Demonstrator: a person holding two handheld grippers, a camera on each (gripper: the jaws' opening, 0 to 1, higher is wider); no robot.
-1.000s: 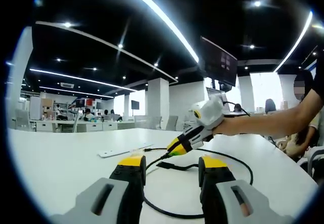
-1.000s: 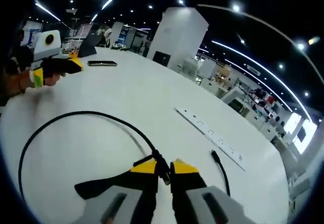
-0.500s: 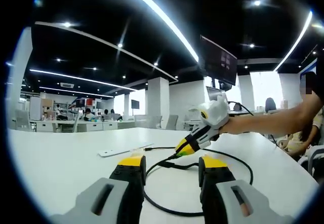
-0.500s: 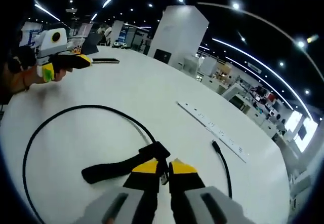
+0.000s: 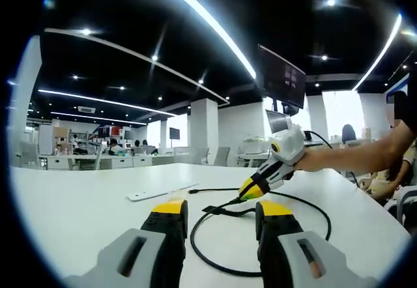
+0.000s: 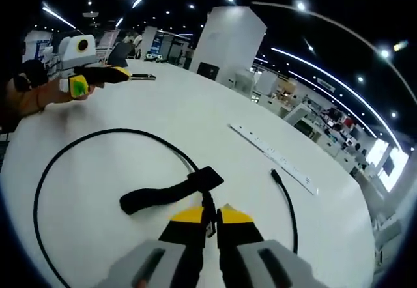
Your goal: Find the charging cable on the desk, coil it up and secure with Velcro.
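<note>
Black charging cable lies in a wide loop on the white desk, its flat black Velcro strap resting inside the loop. The right gripper is clenched on the cable beside the strap. The left gripper hovers near the loop with jaws apart, grasping nothing. Beyond the loop on the desk lie a long white power strip and a dark phone.

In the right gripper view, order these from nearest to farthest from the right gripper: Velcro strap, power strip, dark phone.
1. Velcro strap, just ahead-left of the right gripper.
2. Power strip, farther right.
3. Dark phone, far, upper left.
</note>
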